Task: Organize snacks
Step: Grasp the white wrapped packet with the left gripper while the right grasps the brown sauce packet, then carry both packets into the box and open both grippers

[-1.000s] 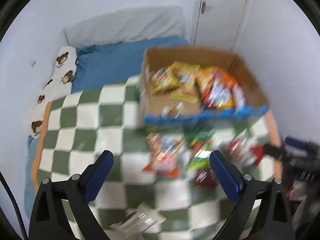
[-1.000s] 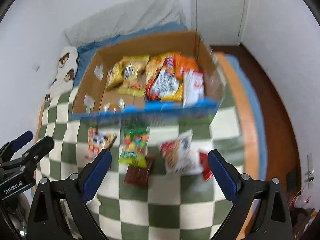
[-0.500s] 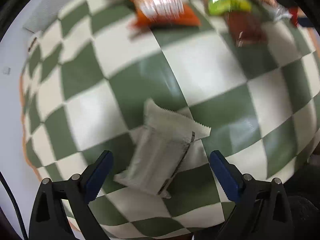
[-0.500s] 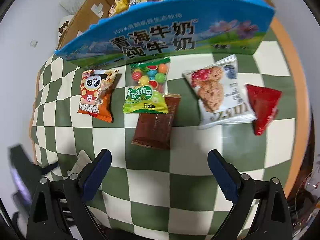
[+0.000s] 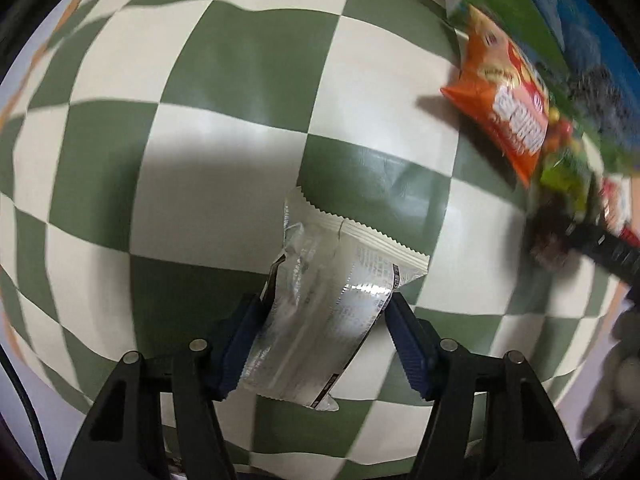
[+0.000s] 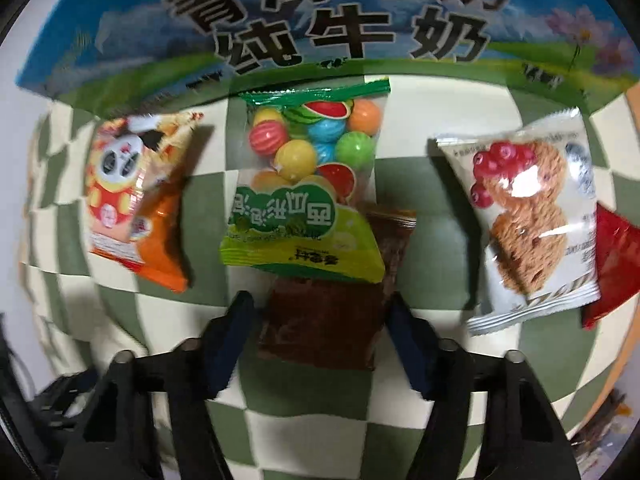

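My left gripper (image 5: 324,320) is low over the green and white checkered cover (image 5: 224,160). Its blue pads (image 5: 240,340) stand on either side of a silvery white snack packet (image 5: 328,304) and touch its edges. My right gripper (image 6: 320,320) is low over a brown snack packet (image 6: 328,320), with its jaws on either side of it. A green gumball bag (image 6: 308,200) overlaps the brown packet's far end. An orange panda packet (image 6: 136,200), a white cookie packet (image 6: 532,220) and a red packet (image 6: 616,264) lie beside them.
The blue and green front wall of the milk carton box (image 6: 320,20) stands just behind the snack row. In the left wrist view the orange packet (image 5: 504,108) and the box (image 5: 560,20) are at the upper right, with the other gripper blurred at the right edge.
Both grippers dropped closer to the cover. The left jaws narrowed onto the silvery packet. The right jaws narrowed around the brown packet.
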`<state>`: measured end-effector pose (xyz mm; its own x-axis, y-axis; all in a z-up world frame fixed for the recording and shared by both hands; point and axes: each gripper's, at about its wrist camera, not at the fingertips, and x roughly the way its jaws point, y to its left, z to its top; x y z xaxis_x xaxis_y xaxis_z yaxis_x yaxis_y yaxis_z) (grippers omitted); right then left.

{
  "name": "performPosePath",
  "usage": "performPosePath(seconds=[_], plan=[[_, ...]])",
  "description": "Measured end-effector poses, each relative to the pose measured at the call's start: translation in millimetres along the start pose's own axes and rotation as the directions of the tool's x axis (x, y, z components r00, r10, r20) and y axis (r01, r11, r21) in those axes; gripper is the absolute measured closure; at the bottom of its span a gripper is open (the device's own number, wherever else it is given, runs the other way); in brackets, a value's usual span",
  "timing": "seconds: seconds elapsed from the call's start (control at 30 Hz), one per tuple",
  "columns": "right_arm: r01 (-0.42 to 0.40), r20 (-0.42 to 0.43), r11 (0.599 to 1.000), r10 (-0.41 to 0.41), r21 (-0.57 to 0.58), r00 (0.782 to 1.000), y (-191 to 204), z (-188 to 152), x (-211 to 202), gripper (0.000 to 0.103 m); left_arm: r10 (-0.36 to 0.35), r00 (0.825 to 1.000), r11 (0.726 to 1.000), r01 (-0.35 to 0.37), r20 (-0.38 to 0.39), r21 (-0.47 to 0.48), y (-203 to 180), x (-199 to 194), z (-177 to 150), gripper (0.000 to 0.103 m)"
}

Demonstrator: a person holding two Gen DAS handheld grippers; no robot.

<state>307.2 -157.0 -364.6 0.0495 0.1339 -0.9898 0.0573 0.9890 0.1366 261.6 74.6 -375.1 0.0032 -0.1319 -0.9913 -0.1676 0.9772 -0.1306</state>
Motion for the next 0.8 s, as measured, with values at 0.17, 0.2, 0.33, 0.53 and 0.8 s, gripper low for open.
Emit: performPosePath(seconds=[0.17,0.2,0.33,0.53,0.8], plan=[[0.011,-0.01,0.996,-0.012,-0.094,1.0,8.1,-24.6,-1.3,0.044,-0.009,0.999,0.999,0.011,-0.044,0.04,-0.9,9.7,-10.6,0.036],[0.008,-0.021,0.994,-0.01,-0.111,1.0,8.0,-32.9,-2.0,0.044,0.003,0.999,0.998,0.0,-0.05,0.062,-2.8,12.1,-13.3,0.036],[-0.014,-0.082,0.988,0.001,-0.157,0.997,2.6,-68.6,-2.0,0.044,0.048,0.999,0.992,-0.046,-0.023,0.117,-17.7,14.0,-27.0,0.037],[-0.084,-0.149,0.993,0.07,-0.088,0.986,-13.1,-95.3,3.0,0.04,0.034,0.999,0.989,-0.03,-0.023,0.142,-42.6,18.8,-45.6,0.044],[-0.084,-0.106,0.996,0.086,0.028,0.991,-19.3,-85.6,11.9,0.03,0.054,0.998,0.992,-0.053,-0.01,0.114,-41.1,31.5,-34.8,0.044]])
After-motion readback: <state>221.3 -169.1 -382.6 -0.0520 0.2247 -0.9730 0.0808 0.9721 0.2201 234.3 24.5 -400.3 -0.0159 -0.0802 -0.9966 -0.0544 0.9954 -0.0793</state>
